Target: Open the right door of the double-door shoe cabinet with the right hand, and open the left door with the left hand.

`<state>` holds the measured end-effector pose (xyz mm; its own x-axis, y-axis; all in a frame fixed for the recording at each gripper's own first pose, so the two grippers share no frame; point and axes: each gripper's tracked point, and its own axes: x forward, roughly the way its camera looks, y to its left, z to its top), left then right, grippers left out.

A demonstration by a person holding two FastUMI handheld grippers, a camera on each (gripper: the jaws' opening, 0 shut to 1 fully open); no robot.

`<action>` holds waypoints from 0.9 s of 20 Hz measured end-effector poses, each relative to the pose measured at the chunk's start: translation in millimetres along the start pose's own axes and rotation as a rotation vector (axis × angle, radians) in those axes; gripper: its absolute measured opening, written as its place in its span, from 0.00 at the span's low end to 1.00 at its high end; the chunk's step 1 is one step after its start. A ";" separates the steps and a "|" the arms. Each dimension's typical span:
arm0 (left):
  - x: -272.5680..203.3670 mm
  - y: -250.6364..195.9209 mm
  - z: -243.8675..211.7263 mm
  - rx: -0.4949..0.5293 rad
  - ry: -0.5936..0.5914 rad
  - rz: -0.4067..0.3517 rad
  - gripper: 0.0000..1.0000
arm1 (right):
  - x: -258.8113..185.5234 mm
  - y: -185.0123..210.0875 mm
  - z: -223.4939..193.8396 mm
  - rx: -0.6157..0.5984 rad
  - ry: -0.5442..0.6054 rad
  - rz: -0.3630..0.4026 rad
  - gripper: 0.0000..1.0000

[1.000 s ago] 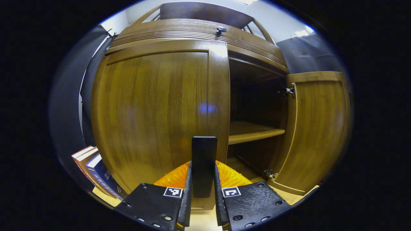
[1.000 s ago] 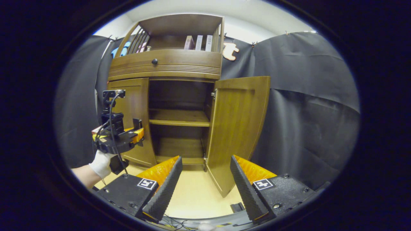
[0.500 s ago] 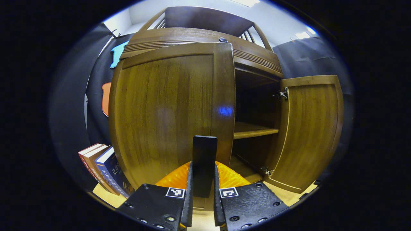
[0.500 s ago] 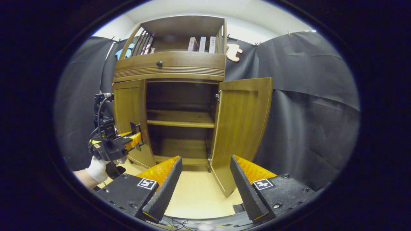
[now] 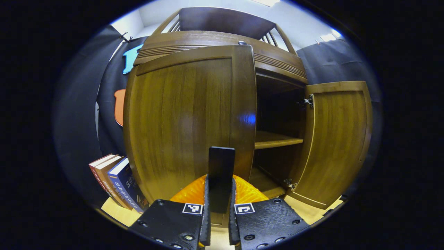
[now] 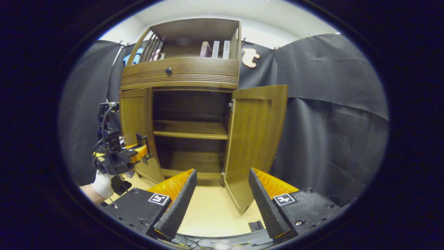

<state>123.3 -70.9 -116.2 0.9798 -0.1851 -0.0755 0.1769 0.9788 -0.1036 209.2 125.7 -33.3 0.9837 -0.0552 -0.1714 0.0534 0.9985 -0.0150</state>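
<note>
left gripper (image 5: pixel 219 194) clamps the upright handle (image 5: pixel 221 173) on the left door (image 5: pixel 187 118), dead ahead, hinge to its left. right gripper (image 6: pixel 222 194) hangs wide open and empty, well back from the open right door (image 6: pixel 255 139).

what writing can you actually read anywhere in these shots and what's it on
Nothing can be read for certain.
Books on the floor beside the cabinet: printed characters on the spines, too small and warped to read.
Books on the top shelf: spines too small to read.
Square markers on the left gripper: black-and-white patterns, no words.
Left door, door handle, right door: no text.
</note>
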 end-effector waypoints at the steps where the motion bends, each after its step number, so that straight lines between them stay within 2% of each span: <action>1: -5.3 1.5 -0.4 0.000 0.000 0.000 0.19 | 1.1 1.6 -0.2 -0.002 0.002 0.006 0.95; 7: -47.4 20.2 -1.7 0.007 0.005 0.021 0.19 | 3.8 15.3 -2.3 -0.017 0.007 0.058 0.94; 9: -60.4 29.1 -3.0 0.001 0.011 0.044 0.19 | 5.0 22.4 -2.6 -0.021 0.004 0.086 0.96; 14: -90.3 51.3 -5.2 0.012 0.021 0.101 0.18 | 6.2 46.6 -7.7 -0.028 0.007 0.162 0.95; 18: -105.9 66.4 -8.9 -0.027 0.042 0.125 0.18 | 10.8 63.9 -12.4 -0.021 0.014 0.207 0.94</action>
<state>30.5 12.9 -123.9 0.9892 -0.0659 -0.1310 0.0505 0.9918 -0.1171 221.1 188.8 -48.3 0.9708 0.1509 -0.1863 -0.1534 0.9882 0.0010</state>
